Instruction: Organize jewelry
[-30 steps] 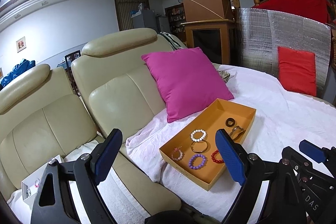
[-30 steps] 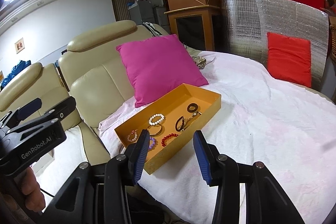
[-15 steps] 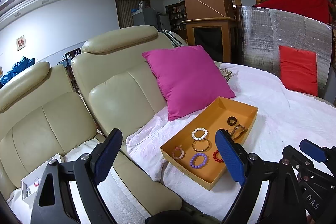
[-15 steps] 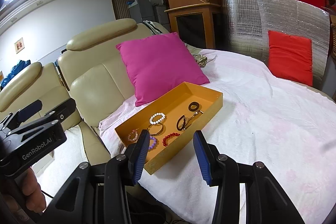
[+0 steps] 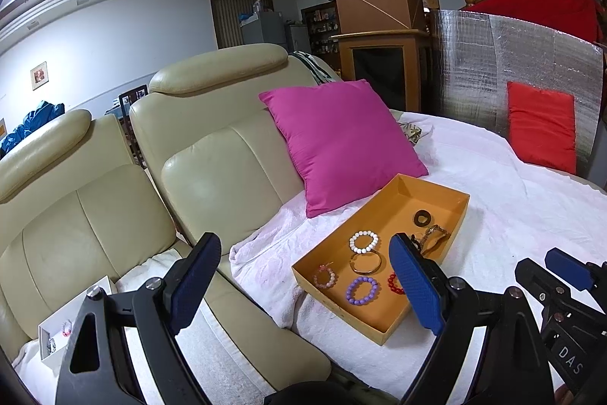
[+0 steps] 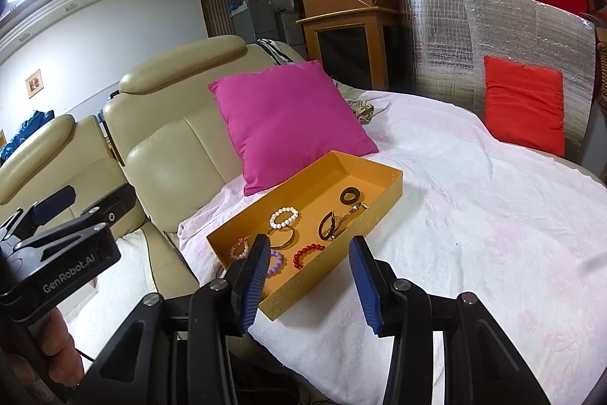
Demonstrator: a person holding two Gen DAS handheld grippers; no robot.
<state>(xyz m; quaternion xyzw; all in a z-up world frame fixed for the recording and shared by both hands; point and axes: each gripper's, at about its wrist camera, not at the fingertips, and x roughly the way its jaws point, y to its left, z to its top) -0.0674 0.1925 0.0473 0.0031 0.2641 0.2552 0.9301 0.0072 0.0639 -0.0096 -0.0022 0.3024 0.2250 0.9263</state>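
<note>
An orange tray lies on a white-covered table and holds several bracelets: a white bead one, a gold bangle, a purple one, a pink one, a red one, a dark ring and a watch. My left gripper is open and empty, near the tray's near left end. My right gripper is open and empty, just in front of the tray. A small white box with jewelry sits on the sofa at lower left.
A magenta cushion leans on the cream leather sofa behind the tray. A red cushion rests against a silver foil panel at the back right. The white cloth spreads to the right of the tray.
Both views have shifted slightly; the tray sits a touch farther away and higher in view. Both grippers stay open and empty.
</note>
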